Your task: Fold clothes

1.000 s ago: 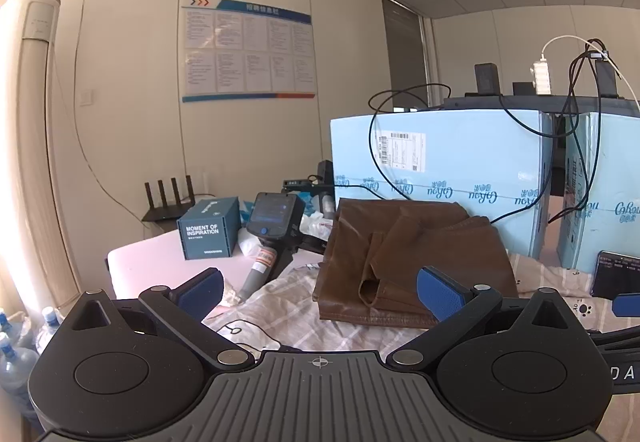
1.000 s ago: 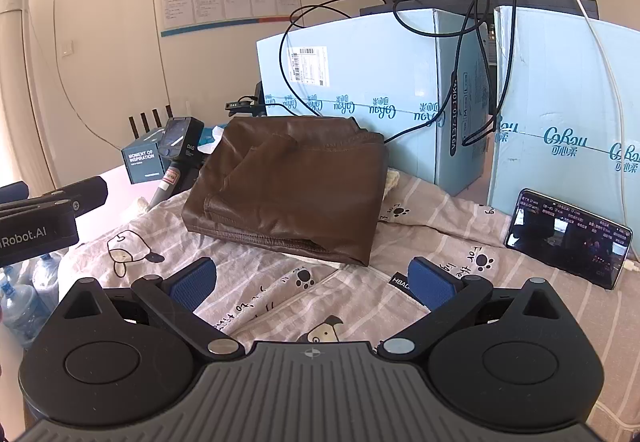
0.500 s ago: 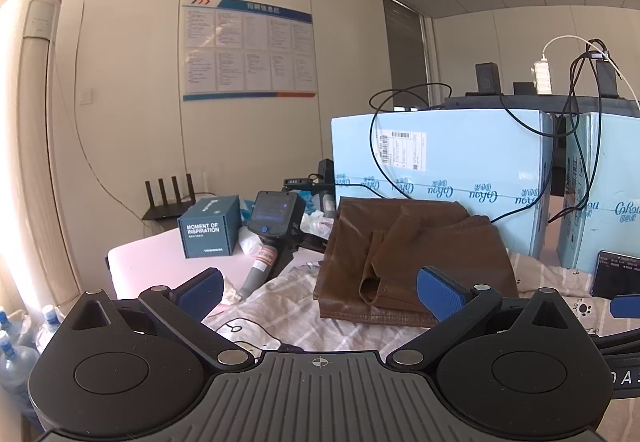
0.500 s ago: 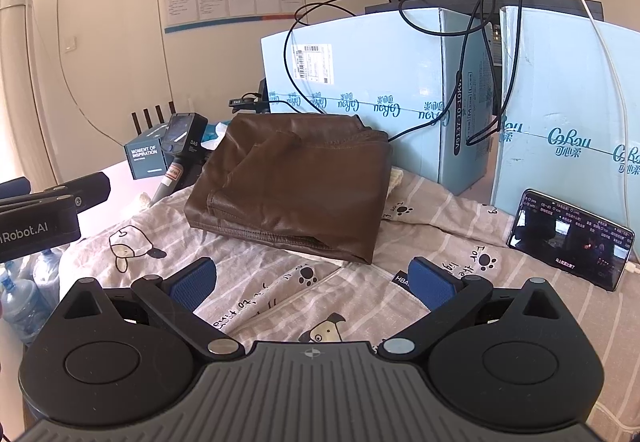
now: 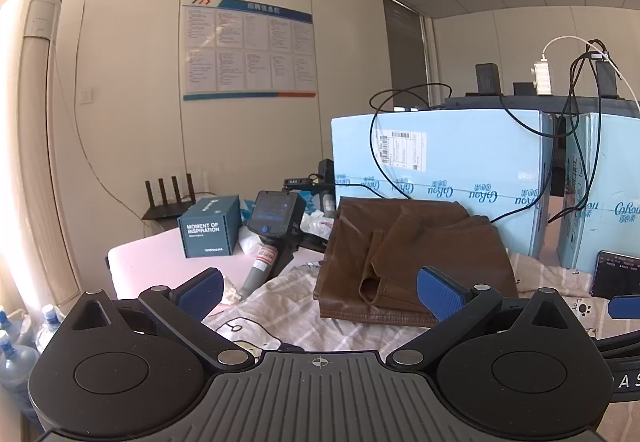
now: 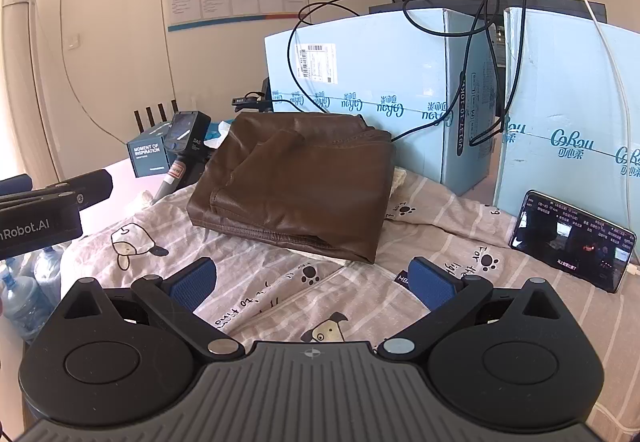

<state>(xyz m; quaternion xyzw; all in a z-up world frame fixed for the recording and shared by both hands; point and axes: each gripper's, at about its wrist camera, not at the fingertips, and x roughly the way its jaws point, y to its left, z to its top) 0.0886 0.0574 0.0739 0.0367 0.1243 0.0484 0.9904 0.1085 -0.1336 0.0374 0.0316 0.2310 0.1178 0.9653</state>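
A brown leather-like garment lies folded in a flat stack on a striped sheet with cartoon dogs; it also shows in the right wrist view. My left gripper is open and empty, held above the sheet short of the garment's near edge. My right gripper is open and empty, above the sheet in front of the garment. The left gripper's side shows at the left of the right wrist view.
Light blue boxes with black cables stand behind the garment. A phone leans at the right. A teal box, a handheld device and a router sit at the left. Water bottles stand below the left edge.
Both grippers have drifted only slightly; the garment looks a little farther off in the right wrist view. Both stay open and empty.
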